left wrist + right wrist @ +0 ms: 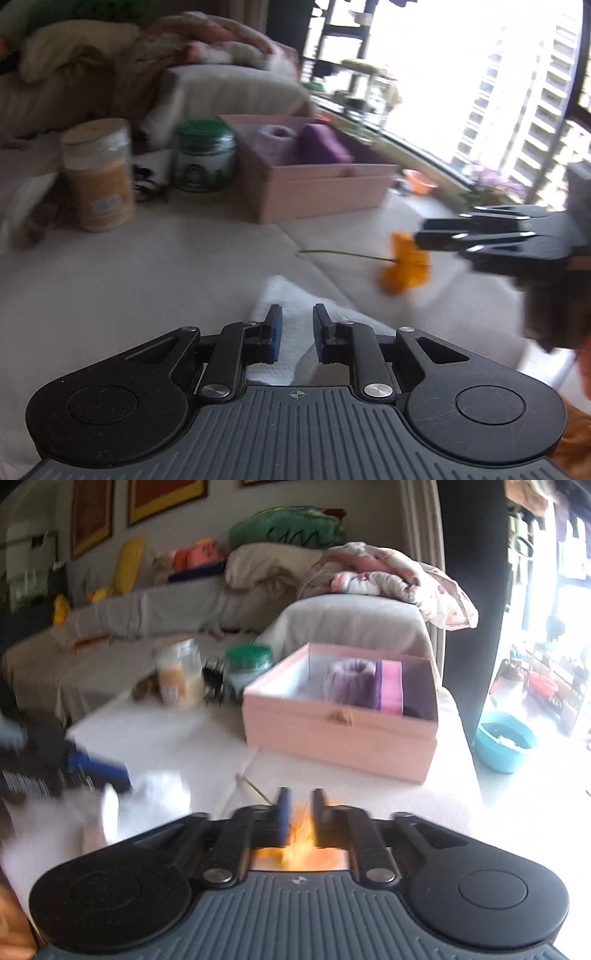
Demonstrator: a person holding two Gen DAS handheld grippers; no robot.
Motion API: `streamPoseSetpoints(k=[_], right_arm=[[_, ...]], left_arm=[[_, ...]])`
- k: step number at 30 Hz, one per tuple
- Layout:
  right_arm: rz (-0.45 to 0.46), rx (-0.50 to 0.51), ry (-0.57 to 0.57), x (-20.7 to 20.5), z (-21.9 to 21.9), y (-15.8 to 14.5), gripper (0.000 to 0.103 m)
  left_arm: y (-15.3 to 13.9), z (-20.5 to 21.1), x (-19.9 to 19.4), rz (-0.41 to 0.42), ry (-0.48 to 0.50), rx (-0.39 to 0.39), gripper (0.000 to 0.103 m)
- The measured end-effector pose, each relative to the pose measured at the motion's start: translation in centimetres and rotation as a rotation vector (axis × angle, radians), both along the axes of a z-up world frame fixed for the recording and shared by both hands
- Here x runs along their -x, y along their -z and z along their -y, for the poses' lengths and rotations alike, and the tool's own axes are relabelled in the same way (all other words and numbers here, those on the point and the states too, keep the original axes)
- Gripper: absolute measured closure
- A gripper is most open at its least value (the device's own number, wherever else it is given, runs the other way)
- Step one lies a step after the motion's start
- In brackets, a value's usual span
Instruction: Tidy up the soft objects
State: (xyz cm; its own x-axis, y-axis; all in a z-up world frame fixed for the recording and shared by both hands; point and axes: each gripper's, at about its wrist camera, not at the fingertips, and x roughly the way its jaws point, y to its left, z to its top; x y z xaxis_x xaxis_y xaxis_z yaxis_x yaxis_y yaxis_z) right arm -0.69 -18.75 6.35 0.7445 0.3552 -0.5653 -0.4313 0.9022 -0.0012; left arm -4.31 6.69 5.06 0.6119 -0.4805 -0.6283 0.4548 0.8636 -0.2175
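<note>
A pink open box sits on the pale surface and holds a lilac yarn roll and a purple folded cloth. My left gripper is open, its jaws a small gap apart, above a white cloth, which also shows in the right wrist view. My right gripper is open just over an orange flower with a thin stem. In the left wrist view the right gripper reaches in from the right, tips at the flower.
A tan-filled jar and a green-lidded jar stand left of the box, with a dark hair clip between them. A sofa with piled bedding lies behind. A blue bowl sits on the floor at right.
</note>
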Motion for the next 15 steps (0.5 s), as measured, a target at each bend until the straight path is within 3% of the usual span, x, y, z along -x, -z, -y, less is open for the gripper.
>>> streamPoseSetpoints(k=[1, 3, 7, 15], right_arm=[[0.02, 0.018, 0.008, 0.4, 0.1, 0.2, 0.056], [0.03, 0.027, 0.023, 1.0, 0.5, 0.8, 0.056], [-0.007, -0.031, 0.075, 0.7, 2.1, 1.5, 0.055], [-0.085, -0.114, 0.187, -0.8, 4.3, 3.4, 0.055]], left_arm=[[-0.2, 0.3, 0.6, -0.015, 0.064, 0.021, 0.083], [-0.3, 1.8, 2.3, -0.018, 0.185, 0.024, 0.082], [0.8, 5.3, 3.7, -0.013, 0.305, -0.084, 0.081], [2.7, 7.6, 1.9, 0.031, 0.22, -0.266, 0.076]])
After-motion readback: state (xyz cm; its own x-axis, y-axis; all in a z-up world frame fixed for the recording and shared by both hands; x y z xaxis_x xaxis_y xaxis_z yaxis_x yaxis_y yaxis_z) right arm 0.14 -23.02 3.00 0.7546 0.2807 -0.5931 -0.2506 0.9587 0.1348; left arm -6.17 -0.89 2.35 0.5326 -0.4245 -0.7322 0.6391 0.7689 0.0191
